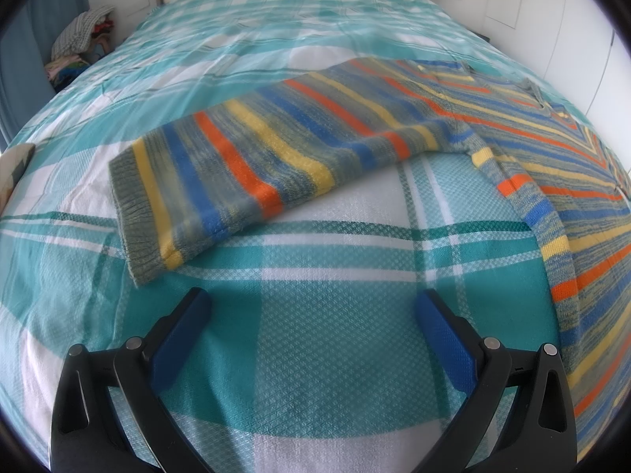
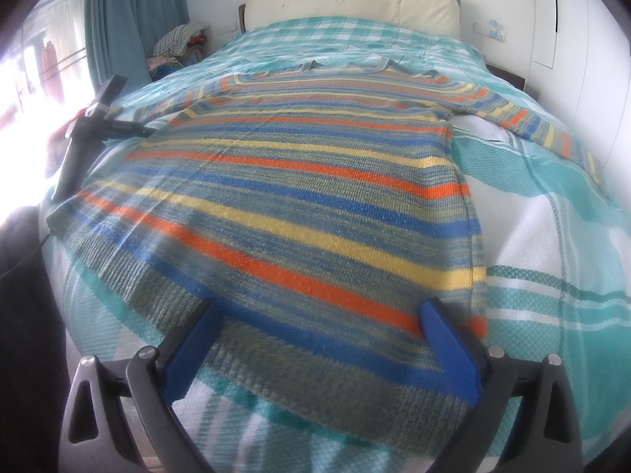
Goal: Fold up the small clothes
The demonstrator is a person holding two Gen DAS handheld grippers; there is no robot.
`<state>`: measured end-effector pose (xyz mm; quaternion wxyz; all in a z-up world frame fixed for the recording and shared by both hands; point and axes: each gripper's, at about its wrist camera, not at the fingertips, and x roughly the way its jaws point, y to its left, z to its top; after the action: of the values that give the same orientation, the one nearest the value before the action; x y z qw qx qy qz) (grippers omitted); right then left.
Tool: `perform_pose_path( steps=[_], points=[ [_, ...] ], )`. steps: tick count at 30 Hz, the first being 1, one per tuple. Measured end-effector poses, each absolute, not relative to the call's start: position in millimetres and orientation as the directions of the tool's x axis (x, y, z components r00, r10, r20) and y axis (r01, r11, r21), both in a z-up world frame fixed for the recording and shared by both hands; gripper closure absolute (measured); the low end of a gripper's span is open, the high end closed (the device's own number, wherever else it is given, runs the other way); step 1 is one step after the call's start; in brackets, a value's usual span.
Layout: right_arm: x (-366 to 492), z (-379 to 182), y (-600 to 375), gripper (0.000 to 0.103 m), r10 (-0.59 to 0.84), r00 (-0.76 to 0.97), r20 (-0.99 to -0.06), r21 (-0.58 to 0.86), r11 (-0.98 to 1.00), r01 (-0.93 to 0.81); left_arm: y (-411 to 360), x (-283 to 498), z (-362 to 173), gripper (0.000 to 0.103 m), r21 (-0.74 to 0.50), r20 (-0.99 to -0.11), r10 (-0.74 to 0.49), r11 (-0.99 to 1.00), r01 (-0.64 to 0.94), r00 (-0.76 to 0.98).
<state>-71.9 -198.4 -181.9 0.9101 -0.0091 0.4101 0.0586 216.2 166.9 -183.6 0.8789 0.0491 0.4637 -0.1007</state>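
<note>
Your left claw (image 1: 311, 307) hangs with its blue pads apart and empty over the teal-and-white checked bedspread (image 1: 335, 354), just short of the left sleeve (image 1: 244, 157) of the striped knit sweater in orange, blue, yellow and grey-green (image 2: 307, 181). The ribbed cuff (image 1: 132, 213) is the nearest part to you, slightly left of the claw's centre line. The sweater lies flat, spread across the middle of the bed, collar at the far end, both sleeves out to the sides.

Your right claw (image 2: 319, 315) is likewise spread and holds nothing; its pads sit over the ribbed hem (image 2: 276, 366) at the near edge, contact not confirmed.

Judgement: the step in hand is the first fold, sleeve inward. Take the cuff through both layers, lift only enough to clear the bedspread, and lay the sleeve straight across the body, stripes parallel. Steady the hem so that the body does not drag.

No brand, label or legible writing is visible on the sweater or bedding.
</note>
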Motion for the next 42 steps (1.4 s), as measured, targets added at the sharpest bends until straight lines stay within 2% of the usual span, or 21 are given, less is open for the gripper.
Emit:
perform_pose_path(
  steps=[18, 23, 25, 27, 29, 32, 35, 37, 39, 41, 42],
  points=[
    [-72.1, -181.7, -198.4, 0.003, 0.101, 0.657, -0.747, 0.033, 0.993, -0.115, 161.4, 218.5, -184.6, 0.0, 0.005, -0.825, -0.121, 0.975, 0.222, 0.552],
    [-70.5, -176.9, -198.5, 0.003, 0.118, 0.656, -0.745, 0.052, 0.991, -0.119, 161.0, 225.5, -169.9, 0.002, -0.02, -0.874, -0.1, 0.985, 0.171, 0.476],
    [-73.6, -166.2, -203.1, 0.004, 0.157, 0.664, -0.731, 0.096, 0.987, -0.128, 165.8, 214.2, -141.7, 0.002, -0.081, -0.851, -0.133, 0.989, 0.123, 0.507],
    [-78.5, -147.3, -215.5, 0.004, 0.202, 0.688, -0.697, 0.156, 0.979, -0.13, 172.1, 193.4, -100.7, 0.002, -0.127, -0.792, -0.165, 0.986, 0.105, 0.588],
    [-79.5, -124.5, -236.9, 0.004, 0.203, 0.717, -0.667, 0.173, 0.978, -0.115, 177.1, 166.0, -45.6, 0.002, -0.09, -0.713, -0.126, 0.992, 0.088, 0.69],
    [-69.8, -90.2, -277.6, 0.004, 0.122, 0.766, -0.631, 0.109, 0.992, -0.068, 179.2, 130.6, 30.1, 0.0, 0.012, -0.595, 0.008, 1.0, -0.001, 0.804],
    [-49.2, -64.7, -329.2, 0.004, 0.041, 0.803, -0.594, 0.078, 0.997, 0.007, 180.1, 109.1, 77.7, 0.0, -0.008, -0.555, -0.003, 1.0, -0.001, 0.832],
    [-30.0, -55.3, -380.7, 0.004, 0.01, 0.824, -0.566, 0.157, 0.983, 0.096, 179.8, 104.8, 80.3, 0.0, -0.065, -0.556, -0.077, 0.997, 0.05, 0.828],
    [-13.1, -58.0, -434.2, 0.004, 0.003, 0.83, -0.557, 0.302, 0.932, 0.2, 171.9, 109.5, 61.6, 0.0, -0.107, -0.59, -0.169, 0.986, 0.131, 0.789],
    [0.8, -77.6, -489.9, 0.005, 0.012, 0.827, -0.562, 0.478, 0.821, 0.314, 158.6, 116.7, 26.5, 0.0, -0.104, -0.634, -0.165, 0.986, 0.128, 0.755],
    [4.4, -87.1, -510.1, 0.009, 0.02, 0.824, -0.566, 0.538, 0.766, 0.351, 151.5, 118.6, 6.9, 0.001, -0.09, -0.647, -0.128, 0.992, 0.092, 0.751]
  ],
)
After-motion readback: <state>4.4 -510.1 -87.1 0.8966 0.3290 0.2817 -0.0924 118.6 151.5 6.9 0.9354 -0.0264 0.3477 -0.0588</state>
